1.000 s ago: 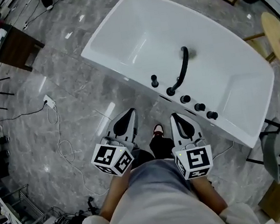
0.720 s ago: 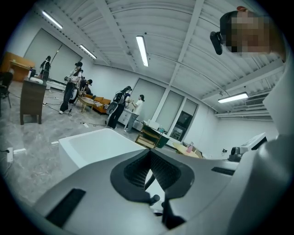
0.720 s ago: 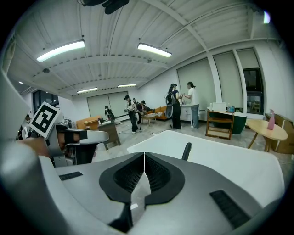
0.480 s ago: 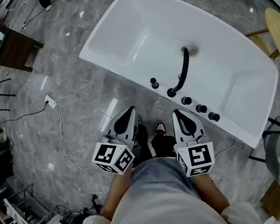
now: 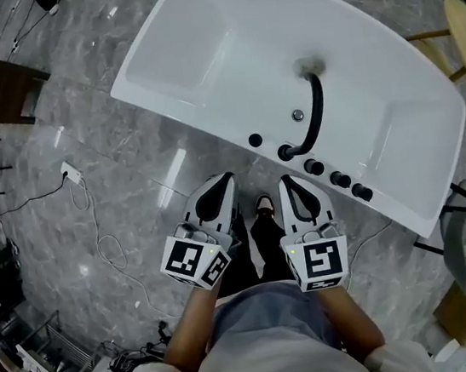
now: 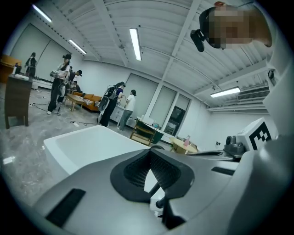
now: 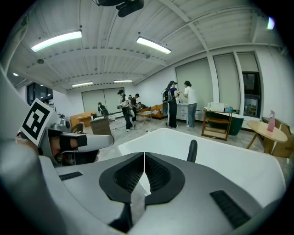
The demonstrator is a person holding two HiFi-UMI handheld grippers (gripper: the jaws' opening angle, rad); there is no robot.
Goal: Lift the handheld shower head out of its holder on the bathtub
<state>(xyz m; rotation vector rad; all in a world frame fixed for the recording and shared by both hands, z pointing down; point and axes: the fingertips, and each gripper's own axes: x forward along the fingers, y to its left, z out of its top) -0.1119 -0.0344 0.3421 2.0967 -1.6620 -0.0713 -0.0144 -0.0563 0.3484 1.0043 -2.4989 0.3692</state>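
Grey left claw (image 5: 225, 180) beside right claw (image 5: 288, 183), both closed.

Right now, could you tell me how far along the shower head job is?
Nothing is done yet: the shower head stands on the tub rim, not lifted. In hand: both hand-held grippers, left and right, are shut, empty and short of the tub. Left to do: reach, open, grip, lift.
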